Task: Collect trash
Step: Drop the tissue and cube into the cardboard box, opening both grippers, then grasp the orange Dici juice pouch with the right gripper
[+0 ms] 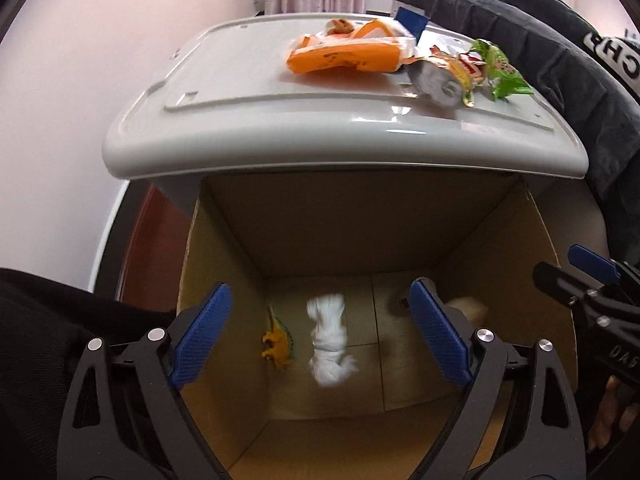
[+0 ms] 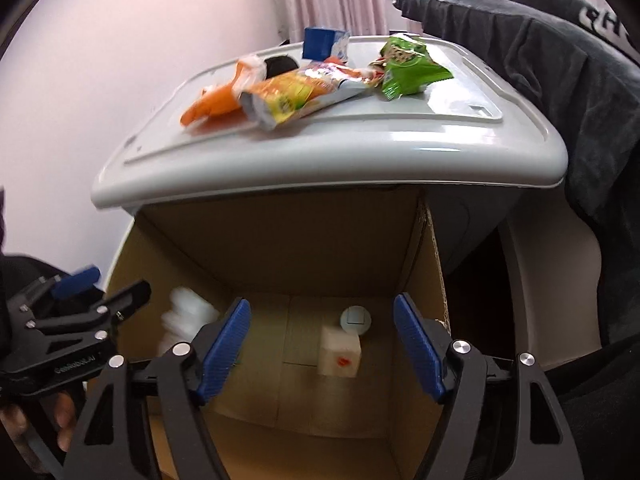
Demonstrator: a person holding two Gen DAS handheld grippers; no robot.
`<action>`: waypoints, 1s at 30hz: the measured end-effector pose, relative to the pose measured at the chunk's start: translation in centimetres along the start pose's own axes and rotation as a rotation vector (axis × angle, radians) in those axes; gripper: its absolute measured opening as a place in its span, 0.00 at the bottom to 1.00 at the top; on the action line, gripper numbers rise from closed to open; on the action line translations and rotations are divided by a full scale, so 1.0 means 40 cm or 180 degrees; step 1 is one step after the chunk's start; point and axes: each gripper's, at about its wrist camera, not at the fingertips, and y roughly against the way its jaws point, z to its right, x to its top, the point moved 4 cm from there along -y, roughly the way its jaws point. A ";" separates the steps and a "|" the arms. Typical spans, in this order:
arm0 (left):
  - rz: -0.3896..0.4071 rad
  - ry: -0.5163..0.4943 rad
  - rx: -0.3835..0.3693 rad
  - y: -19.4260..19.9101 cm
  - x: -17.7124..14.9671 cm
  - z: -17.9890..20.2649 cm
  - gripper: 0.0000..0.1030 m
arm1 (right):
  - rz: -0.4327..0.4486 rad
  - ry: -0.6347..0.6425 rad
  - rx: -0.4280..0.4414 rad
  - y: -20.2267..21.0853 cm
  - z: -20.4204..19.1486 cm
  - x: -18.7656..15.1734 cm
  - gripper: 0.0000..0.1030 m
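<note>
Both cams ride on my hand-held grippers, staring steeply down into the cardboard box [image 1: 304, 220] from close up. The left one sits nearer the box's left wall, the right one nearer its right wall. Both catch the box floor and the grey lid [image 2: 360, 160] behind it.

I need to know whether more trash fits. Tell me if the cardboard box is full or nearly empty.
Nearly empty. The cardboard box shows mostly bare floor, with only a white crumpled tissue, a small yellow wrapper and a white carton inside.
</note>
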 end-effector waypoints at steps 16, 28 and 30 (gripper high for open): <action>-0.0004 -0.0001 -0.0073 -0.013 0.005 0.012 0.86 | 0.0272 -0.0333 0.0218 -0.006 -0.005 0.257 0.72; 0.0212 -0.0001 -0.0049 0.026 0.031 0.000 0.86 | -0.0348 -0.1418 0.0266 -0.160 0.024 0.458 0.73; 0.0252 0.0006 -0.0037 0.038 0.034 -0.004 0.86 | -0.0460 -0.1494 0.0140 -0.183 0.019 0.483 0.73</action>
